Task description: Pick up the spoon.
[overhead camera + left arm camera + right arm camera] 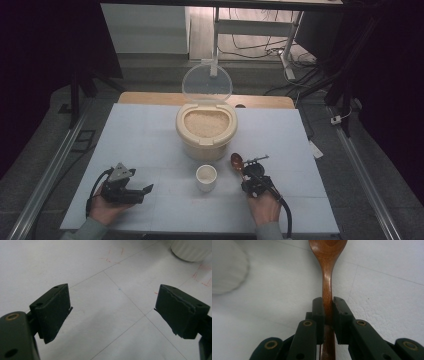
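On the white surface: a person is working two tools near a rice container with its lid up.
Right tool: clenching the wooden spoon by its handle, bowl pointing far.
Spoon's place: lying low, just right of the white cup.
Left tool: resting released, nothing between its jaws.
Doing it well: keeping the handle squeezed firmly and the bowl level while lifting toward the rice.
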Demonstrator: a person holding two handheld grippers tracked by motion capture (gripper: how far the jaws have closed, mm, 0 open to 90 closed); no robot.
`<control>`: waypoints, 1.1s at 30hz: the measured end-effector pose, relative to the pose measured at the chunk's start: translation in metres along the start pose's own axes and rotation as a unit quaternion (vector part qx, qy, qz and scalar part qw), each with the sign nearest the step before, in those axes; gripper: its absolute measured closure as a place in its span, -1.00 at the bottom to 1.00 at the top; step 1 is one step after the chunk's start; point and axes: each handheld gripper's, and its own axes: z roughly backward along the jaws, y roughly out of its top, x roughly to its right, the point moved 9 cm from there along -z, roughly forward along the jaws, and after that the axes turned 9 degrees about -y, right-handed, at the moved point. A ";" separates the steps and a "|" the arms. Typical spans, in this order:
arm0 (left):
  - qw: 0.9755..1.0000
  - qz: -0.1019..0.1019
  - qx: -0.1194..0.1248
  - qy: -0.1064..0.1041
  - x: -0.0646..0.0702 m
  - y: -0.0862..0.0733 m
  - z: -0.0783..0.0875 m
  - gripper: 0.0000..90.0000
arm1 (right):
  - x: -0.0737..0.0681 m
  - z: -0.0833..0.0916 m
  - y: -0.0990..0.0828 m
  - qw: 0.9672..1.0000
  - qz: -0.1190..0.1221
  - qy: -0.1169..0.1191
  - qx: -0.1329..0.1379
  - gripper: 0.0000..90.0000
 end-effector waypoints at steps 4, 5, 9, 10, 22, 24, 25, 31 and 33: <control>1.000 0.002 0.001 0.001 -0.001 0.000 0.000 -0.72 | 0.006 0.008 0.000 0.999 -0.005 0.031 0.006 0.79; 1.000 0.001 0.001 0.001 -0.001 0.000 0.000 -0.72 | 0.010 0.013 0.000 0.999 -0.003 0.042 0.012 0.79; 1.000 0.001 0.001 0.001 -0.001 0.000 0.000 -0.71 | 0.013 0.020 0.000 0.998 0.013 0.057 0.020 0.79; 1.000 0.001 0.001 0.000 -0.001 0.000 0.000 -0.71 | 0.015 0.027 -0.001 0.997 0.035 0.064 0.028 0.79; 1.000 0.001 0.004 0.010 -0.002 0.000 0.002 -0.71 | 0.021 0.060 -0.002 0.978 0.161 0.112 0.075 0.79; 1.000 0.003 0.004 0.015 -0.003 0.000 0.003 -0.71 | 0.019 0.064 0.000 0.970 0.187 0.128 0.091 0.79; 1.000 0.004 0.004 0.014 -0.003 0.000 0.003 -0.71 | 0.019 0.064 0.000 0.970 0.187 0.128 0.091 0.79; 1.000 0.007 0.002 0.022 -0.005 0.000 0.005 -0.68 | 0.007 0.070 0.012 0.941 0.263 0.169 0.132 0.79; 1.000 0.007 0.001 0.021 -0.005 0.000 0.006 -0.66 | 0.004 0.070 0.015 0.932 0.281 0.180 0.139 0.79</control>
